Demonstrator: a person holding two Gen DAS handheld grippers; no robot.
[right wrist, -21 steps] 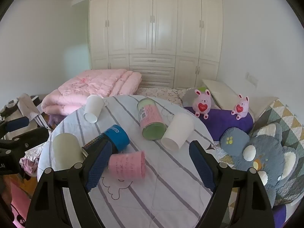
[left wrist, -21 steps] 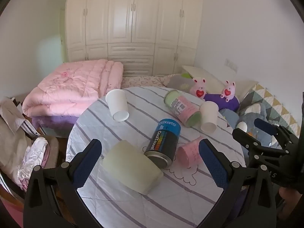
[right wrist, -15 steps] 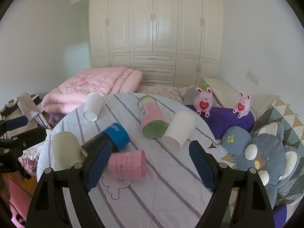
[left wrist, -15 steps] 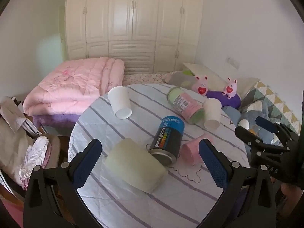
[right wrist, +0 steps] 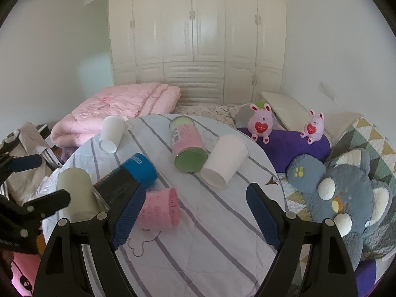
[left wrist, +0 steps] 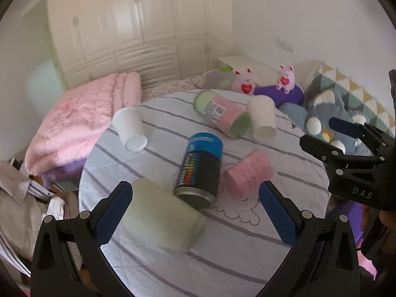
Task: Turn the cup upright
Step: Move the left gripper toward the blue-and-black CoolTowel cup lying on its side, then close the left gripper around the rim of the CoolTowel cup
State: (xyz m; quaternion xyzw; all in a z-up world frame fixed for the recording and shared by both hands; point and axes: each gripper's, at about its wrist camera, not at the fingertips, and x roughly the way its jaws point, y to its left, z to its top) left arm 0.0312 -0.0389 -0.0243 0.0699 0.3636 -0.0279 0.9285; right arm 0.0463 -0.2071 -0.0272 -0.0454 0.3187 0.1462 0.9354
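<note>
From the left wrist camera we've got our left gripper (left wrist: 195, 212) hanging over the near edge of the round table with the striped white cloth (left wrist: 247, 252), blue-padded fingers spread wide and nothing between them. Right below, close to the left finger, a pale green plastic cup (left wrist: 163, 219) lies on its side, a bit blurry. Just past it a blue and black cylindrical can (left wrist: 200, 170) lies tipped over, its bottom end near the green cup. To the can's right a small pink paper cup (left wrist: 248, 173) lies on its side too. Further back there's a white paper cup (left wrist: 131, 130) on the left, a pink tube-shaped canister with green ends (left wrist: 221, 113), and a second white paper cup (left wrist: 262, 118) right against it, all lying down. Our right gripper (left wrist: 329, 133) pokes in from the right edge, off the table rim.

Over on the right wrist camera, the right gripper (right wrist: 195, 210) is also wide open and holding nothing. The pink paper cup (right wrist: 160, 209) sits just inside its left finger, mouth facing right. The pale green cup (right wrist: 76, 193) is at the far left, touching the can (right wrist: 128, 175), with the left gripper (right wrist: 37, 180) in front of it. Two pink plush bunnies (right wrist: 261, 123) sit on a purple cushion (right wrist: 289, 146) beyond the table
</note>
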